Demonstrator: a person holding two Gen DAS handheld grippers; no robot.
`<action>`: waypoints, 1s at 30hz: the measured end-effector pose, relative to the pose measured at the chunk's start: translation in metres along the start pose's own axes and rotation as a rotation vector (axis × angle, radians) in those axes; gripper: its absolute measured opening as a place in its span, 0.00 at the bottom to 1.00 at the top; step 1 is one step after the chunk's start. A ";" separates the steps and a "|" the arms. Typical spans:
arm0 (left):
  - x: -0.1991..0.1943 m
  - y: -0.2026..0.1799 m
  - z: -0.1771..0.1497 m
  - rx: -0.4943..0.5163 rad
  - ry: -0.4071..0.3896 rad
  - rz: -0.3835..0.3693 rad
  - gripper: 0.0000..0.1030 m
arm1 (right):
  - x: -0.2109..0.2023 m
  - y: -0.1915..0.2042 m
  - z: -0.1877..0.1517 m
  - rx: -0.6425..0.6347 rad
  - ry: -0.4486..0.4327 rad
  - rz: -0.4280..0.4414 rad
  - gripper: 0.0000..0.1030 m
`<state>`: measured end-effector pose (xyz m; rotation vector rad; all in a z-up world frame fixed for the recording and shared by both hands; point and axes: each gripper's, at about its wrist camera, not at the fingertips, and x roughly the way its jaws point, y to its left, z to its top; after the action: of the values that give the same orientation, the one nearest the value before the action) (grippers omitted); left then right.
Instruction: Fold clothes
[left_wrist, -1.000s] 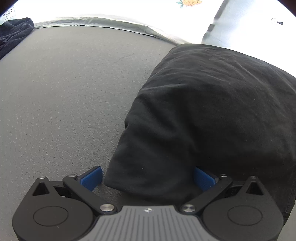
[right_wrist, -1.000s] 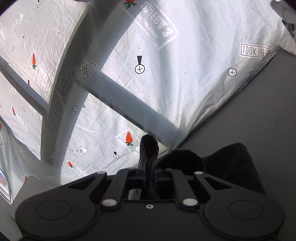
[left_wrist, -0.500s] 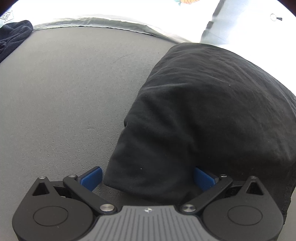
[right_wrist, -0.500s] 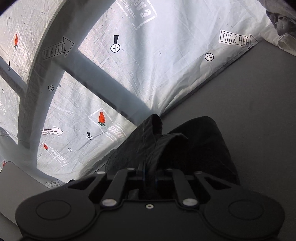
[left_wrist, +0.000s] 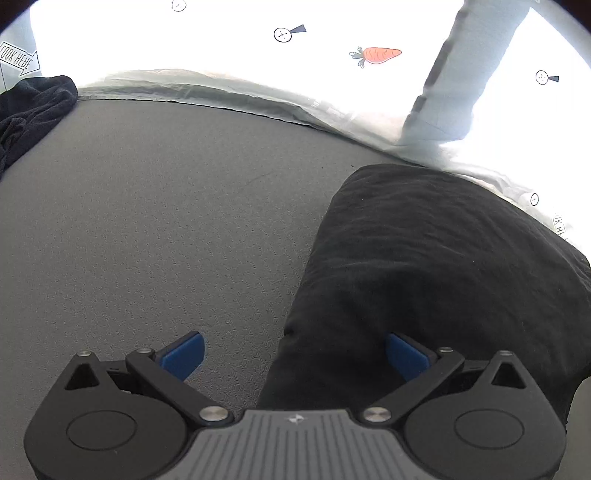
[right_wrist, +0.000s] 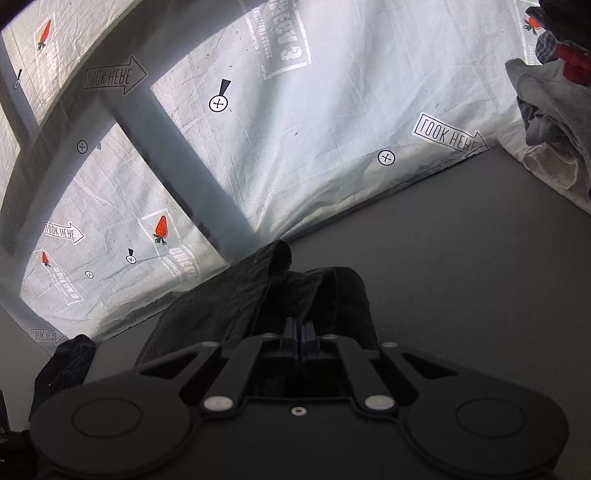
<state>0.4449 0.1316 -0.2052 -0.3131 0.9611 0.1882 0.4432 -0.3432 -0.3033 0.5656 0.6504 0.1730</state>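
**Right jaws pinch the black garment; left jaws stand spread over its near edge**

The right gripper has its jaws pressed together on a raised fold of the black garment, which runs away from them toward the printed sheet. The left gripper has its jaws spread, pinching nothing; the garment's near edge lies between its blue pads, its bulk stretching forward and to the right over the grey worktop. The right hand looks to be the one carrying the coming fold. Other clothes are heaped well apart.
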 end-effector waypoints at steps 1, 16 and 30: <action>0.001 -0.004 -0.008 0.008 0.005 0.002 1.00 | 0.000 -0.004 -0.004 0.031 0.005 -0.001 0.05; 0.030 -0.022 0.028 0.145 -0.049 0.060 1.00 | -0.015 0.039 0.011 -0.031 -0.013 -0.019 0.95; 0.069 -0.030 0.030 0.305 0.011 0.007 1.00 | 0.055 0.015 -0.011 -0.120 0.185 -0.144 0.97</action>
<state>0.5158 0.1150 -0.2408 -0.0305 0.9858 0.0449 0.4796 -0.3076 -0.3312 0.3883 0.8520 0.1285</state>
